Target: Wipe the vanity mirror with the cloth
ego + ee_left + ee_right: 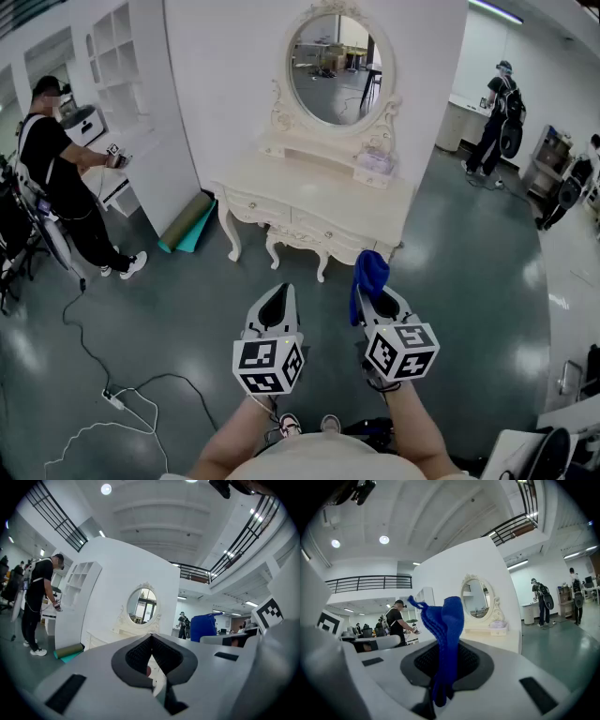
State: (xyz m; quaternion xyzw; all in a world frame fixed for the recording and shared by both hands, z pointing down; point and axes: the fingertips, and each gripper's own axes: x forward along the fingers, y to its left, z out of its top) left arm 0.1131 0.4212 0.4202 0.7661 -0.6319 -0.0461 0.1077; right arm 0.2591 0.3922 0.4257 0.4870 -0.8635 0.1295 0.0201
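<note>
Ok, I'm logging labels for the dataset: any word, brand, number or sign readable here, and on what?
No readable text anywhere.
Left gripper cube and right gripper cube: black-and-white square markers, no letters.
Pale packet on the vanity: print, if any, too small to read.
Blue cloth: no label shows.

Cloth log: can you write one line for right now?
stage: before wiping | right gripper: shut on cloth | left gripper: shut, empty | mirror: ahead, not touched yet
</note>
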